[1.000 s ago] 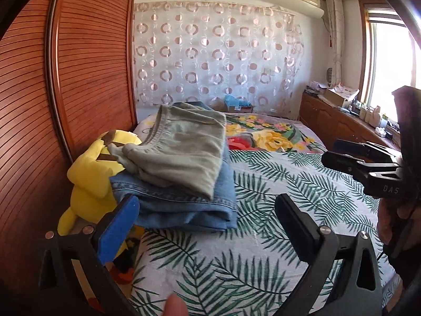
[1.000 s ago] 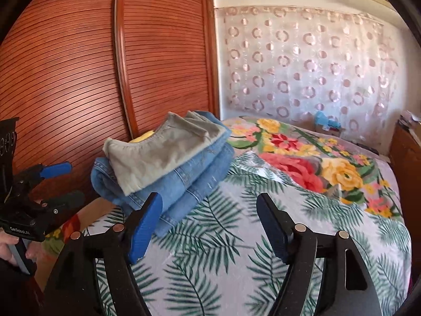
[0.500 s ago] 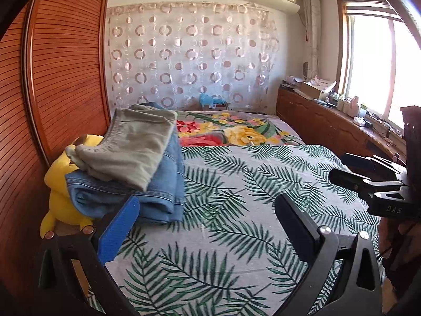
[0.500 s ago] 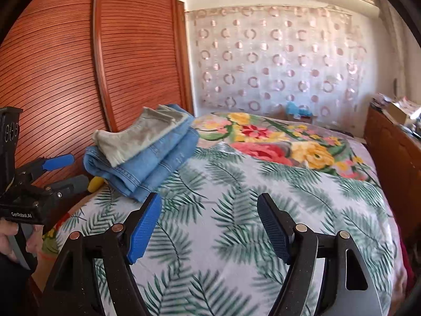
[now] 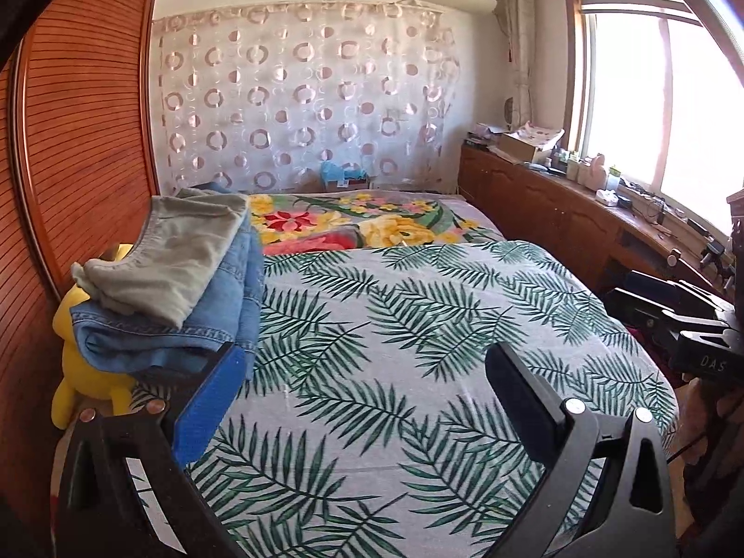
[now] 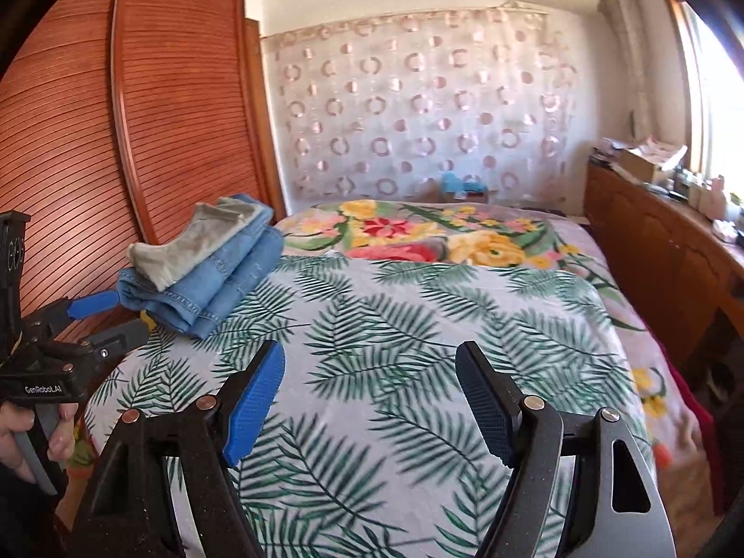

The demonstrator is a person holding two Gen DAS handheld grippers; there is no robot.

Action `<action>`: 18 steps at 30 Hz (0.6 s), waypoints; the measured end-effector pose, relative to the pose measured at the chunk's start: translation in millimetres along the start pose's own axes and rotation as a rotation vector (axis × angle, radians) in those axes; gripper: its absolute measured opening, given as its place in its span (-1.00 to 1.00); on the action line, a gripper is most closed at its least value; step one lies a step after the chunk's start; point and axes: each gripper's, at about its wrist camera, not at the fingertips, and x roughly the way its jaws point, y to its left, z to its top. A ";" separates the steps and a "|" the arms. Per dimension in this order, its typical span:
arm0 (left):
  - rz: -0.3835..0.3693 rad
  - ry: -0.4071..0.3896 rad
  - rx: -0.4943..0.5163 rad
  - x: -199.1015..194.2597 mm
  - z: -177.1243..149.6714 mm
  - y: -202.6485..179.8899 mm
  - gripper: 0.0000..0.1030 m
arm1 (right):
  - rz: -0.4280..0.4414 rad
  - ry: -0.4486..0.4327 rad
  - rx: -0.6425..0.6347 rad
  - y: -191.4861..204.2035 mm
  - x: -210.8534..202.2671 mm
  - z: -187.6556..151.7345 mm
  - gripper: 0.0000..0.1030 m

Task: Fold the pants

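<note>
Folded grey-green pants (image 5: 176, 255) lie on top of folded blue jeans (image 5: 218, 325) in a stack at the left edge of the bed; the stack also shows in the right wrist view (image 6: 204, 269). My left gripper (image 5: 362, 386) is open and empty, held above the leaf-print sheet (image 5: 418, 325), to the right of the stack. My right gripper (image 6: 372, 395) is open and empty over the sheet (image 6: 418, 316), well back from the stack. Each gripper shows in the other's view: the left one (image 6: 93, 321), the right one (image 5: 669, 307).
A yellow plush toy (image 5: 79, 372) sits under the stack beside the wooden wardrobe (image 5: 79, 139). A floral blanket (image 5: 353, 228) covers the far end of the bed. A wooden counter with clutter (image 5: 581, 195) runs along the right under the window.
Both grippers have pulled back and away from the stack of pants, which looks smaller and further left now. Both stay open and empty.
</note>
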 end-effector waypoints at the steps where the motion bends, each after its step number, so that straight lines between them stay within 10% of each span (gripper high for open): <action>1: -0.006 -0.006 0.002 -2.6 2.2 -3.0 0.99 | -0.012 -0.005 0.003 0.7 -4.1 0.2 0.51; 18: 0.002 -0.110 0.014 -48.8 32.9 -19.1 0.99 | -0.113 -0.117 0.022 31.0 -45.9 -8.7 0.51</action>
